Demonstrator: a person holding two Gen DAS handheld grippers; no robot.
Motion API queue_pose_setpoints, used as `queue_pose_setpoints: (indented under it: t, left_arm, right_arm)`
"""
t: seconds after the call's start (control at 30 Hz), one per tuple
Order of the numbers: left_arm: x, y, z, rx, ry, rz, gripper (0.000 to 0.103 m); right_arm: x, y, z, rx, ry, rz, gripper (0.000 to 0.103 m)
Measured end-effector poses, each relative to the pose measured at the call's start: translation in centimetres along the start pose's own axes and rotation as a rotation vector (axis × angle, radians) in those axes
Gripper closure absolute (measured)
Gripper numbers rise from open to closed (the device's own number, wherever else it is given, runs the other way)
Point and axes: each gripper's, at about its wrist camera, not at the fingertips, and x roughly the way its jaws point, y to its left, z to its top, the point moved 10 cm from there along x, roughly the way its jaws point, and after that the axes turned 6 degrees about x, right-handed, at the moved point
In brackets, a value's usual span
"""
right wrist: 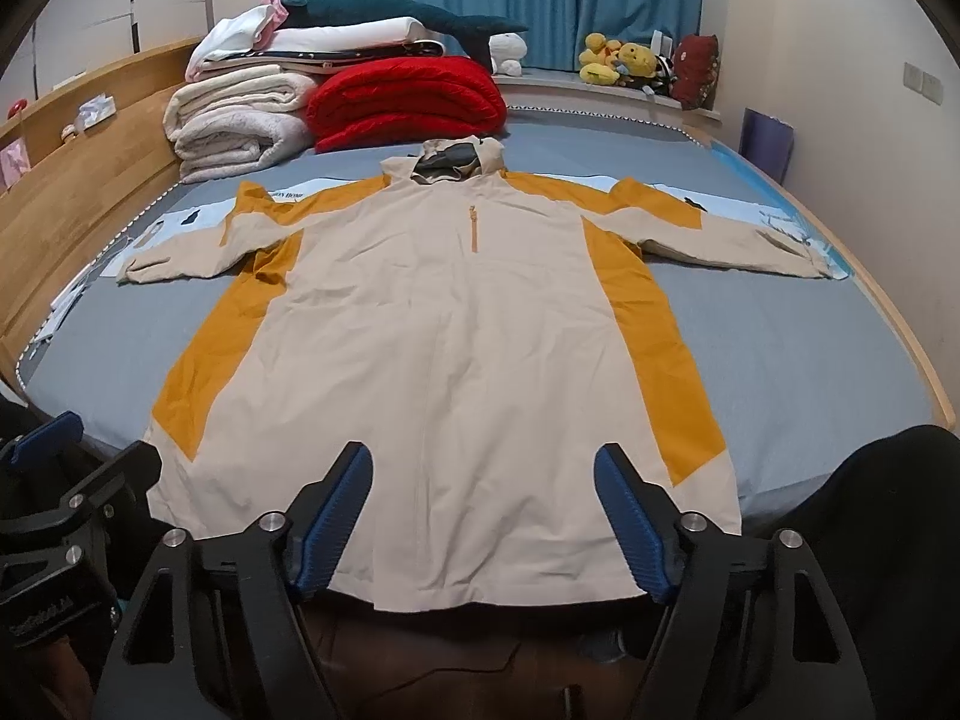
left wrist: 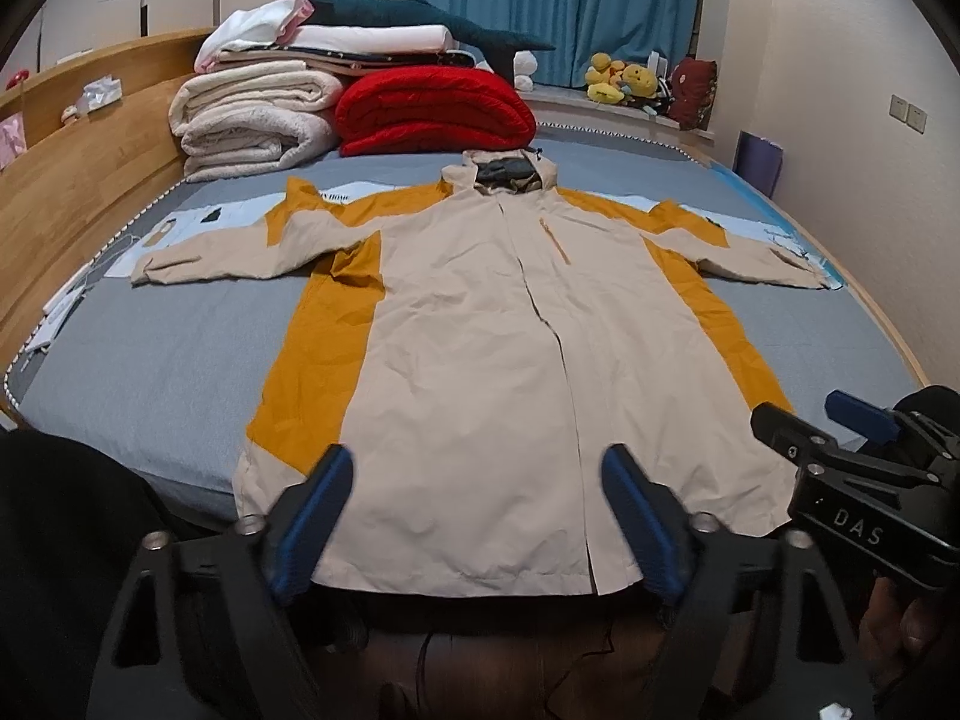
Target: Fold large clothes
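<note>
A beige hooded jacket point(left wrist: 480, 330) with mustard side and shoulder panels lies face up and spread flat on the grey bed point(left wrist: 150, 372), sleeves stretched out to both sides, hood at the far end. Its front closure runs down the middle and its hem reaches the near edge of the bed. My left gripper point(left wrist: 477, 462) hovers open over the left half of the hem, nothing between its blue pads. In the right wrist view the same jacket point(right wrist: 450, 330) fills the middle, and my right gripper point(right wrist: 483, 453) stands open over the right half of the hem. The two grippers are side by side.
Folded cream blankets point(left wrist: 252, 126) and a red quilt point(left wrist: 432, 114) are stacked at the far left of the bed. A wooden headboard point(left wrist: 72, 180) runs along the left. Plush toys point(left wrist: 624, 81) sit on the window ledge under blue curtains. Papers lie beneath the sleeves.
</note>
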Motion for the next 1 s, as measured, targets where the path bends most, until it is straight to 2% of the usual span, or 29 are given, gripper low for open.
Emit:
queue_pose_setpoints:
  t: [0.13, 0.2, 0.33, 0.43, 0.47, 0.53, 0.73, 0.87, 0.93, 1.0]
  left_arm:
    - [-1.4, 0.5, 1.9, -0.017, -0.052, -0.004, 0.046]
    - [-2.2, 0.7, 3.4, -0.016, -0.087, -0.002, 0.056]
    - [-2.2, 0.7, 5.4, 0.008, -0.114, -0.035, 0.066]
    - [-0.9, 1.2, 7.1, 0.021, -0.132, -0.046, 0.069]
    - [0.0, 1.7, 7.8, 0.02, -0.126, -0.04, 0.075]
    - [1.7, 2.8, 9.1, 0.001, -0.115, -0.041, 0.078]
    - [7.3, 8.1, 14.8, -0.015, -0.134, 0.018, 0.079]
    - [11.9, 13.5, 19.1, -0.018, -0.145, 0.078, 0.079]
    - [13.9, 16.7, 21.0, -0.037, -0.148, 0.101, 0.079]
    - [16.2, 21.1, 22.7, -0.062, -0.144, 0.166, 0.079]
  right_arm:
    - [-0.1, 0.0, 0.3, 0.018, 0.014, 0.031, 0.035]
    - [-0.4, -0.1, 1.0, 0.025, 0.014, 0.041, 0.037]
    - [-0.6, -1.0, 2.8, 0.049, 0.008, 0.044, 0.039]
    - [0.0, -1.0, 4.3, 0.049, 0.009, 0.067, 0.053]
    - [0.4, -1.1, 5.0, 0.049, 0.006, 0.071, 0.057]
    - [1.5, -1.1, 7.0, 0.046, -0.011, 0.075, 0.061]
    - [5.2, -0.4, 14.2, 0.069, -0.059, 0.111, 0.061]
    - [6.9, 1.2, 21.7, 0.03, -0.22, 0.111, 0.061]
    - [7.7, 2.4, 24.9, -0.005, -0.273, 0.116, 0.061]
    - [9.1, 4.0, 28.1, -0.042, -0.297, 0.126, 0.06]
